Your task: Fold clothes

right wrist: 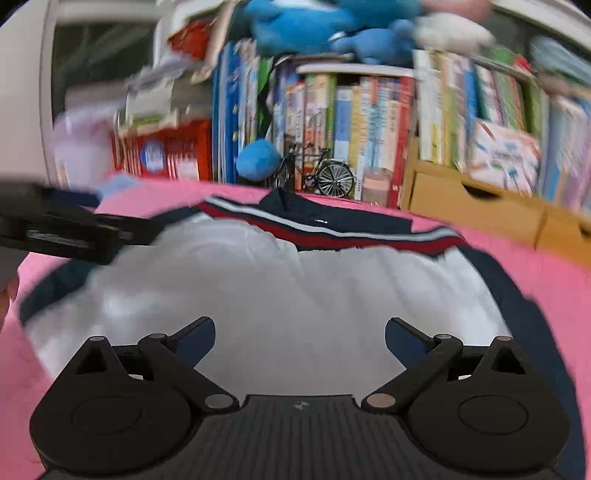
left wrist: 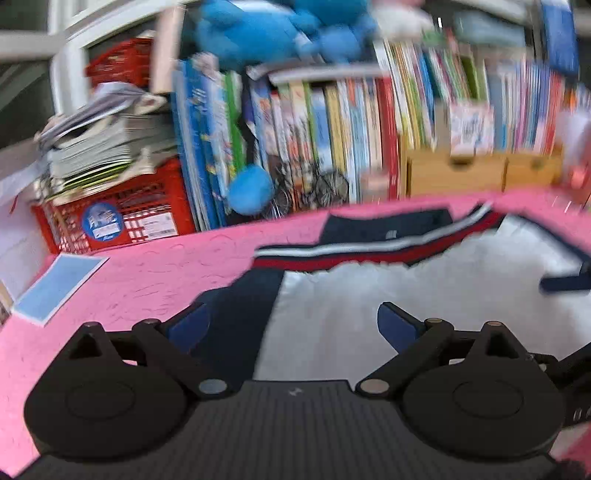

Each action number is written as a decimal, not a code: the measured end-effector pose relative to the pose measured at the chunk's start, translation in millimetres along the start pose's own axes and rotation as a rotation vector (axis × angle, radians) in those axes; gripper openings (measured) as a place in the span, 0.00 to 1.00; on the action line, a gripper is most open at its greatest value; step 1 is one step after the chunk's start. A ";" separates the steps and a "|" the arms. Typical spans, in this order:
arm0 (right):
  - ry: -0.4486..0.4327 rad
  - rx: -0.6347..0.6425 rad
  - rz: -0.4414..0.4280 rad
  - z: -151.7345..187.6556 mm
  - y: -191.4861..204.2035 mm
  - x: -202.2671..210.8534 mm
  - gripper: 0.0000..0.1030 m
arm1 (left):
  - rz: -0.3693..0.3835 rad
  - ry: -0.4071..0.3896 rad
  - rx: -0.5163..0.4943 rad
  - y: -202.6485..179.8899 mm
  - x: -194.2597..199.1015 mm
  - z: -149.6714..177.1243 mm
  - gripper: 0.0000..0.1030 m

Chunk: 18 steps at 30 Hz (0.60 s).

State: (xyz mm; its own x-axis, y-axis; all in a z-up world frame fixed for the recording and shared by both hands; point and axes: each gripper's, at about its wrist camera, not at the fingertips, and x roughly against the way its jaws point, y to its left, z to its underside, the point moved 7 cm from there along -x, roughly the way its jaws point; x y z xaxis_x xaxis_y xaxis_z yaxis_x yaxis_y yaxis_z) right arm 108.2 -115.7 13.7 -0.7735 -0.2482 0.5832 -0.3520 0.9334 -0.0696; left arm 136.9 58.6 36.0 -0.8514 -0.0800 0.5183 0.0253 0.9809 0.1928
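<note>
Left wrist | left gripper [left wrist: 291, 325] jaws apart over garment [left wrist: 406, 295] | right gripper [right wrist: 300, 338] likewise

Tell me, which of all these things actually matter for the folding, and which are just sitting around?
Part of the job:
- garment, white with navy edges and a red-and-white stripe, spread on the pink surface
- left gripper, open
- right gripper, open

Just lying about:
- books
- red crate
- blue plush toys
- miniature bicycle
- blue card

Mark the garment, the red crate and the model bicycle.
garment [right wrist: 295, 295], right wrist view, white body panel.
red crate [left wrist: 122, 218], left wrist view, front wall.
model bicycle [right wrist: 334, 179], right wrist view, spoked wheel.
</note>
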 end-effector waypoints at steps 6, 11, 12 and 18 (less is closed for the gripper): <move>0.053 -0.091 0.011 21.2 -65.6 -21.9 0.87 | -0.067 0.044 -0.067 8.2 -29.5 29.1 1.00; 0.037 -0.055 -0.046 27.3 -93.5 -5.1 0.50 | -0.127 -0.012 -0.143 12.5 -18.8 34.0 1.00; 0.037 -0.052 -0.038 28.4 -97.8 -2.5 0.51 | -0.145 -0.022 -0.158 12.9 -17.5 34.8 1.00; 0.084 -0.124 0.327 54.4 -170.7 15.4 0.97 | -0.049 0.058 0.044 48.2 -23.7 39.8 1.00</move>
State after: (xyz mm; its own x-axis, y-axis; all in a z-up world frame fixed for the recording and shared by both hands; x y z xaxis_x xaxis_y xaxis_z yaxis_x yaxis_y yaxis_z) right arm 127.7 -293.0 -9.5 -0.7868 0.0862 0.6112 -0.0222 0.9856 -0.1675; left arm 137.5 114.8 -0.3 -0.8194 -0.1369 0.5566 -0.0396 0.9823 0.1832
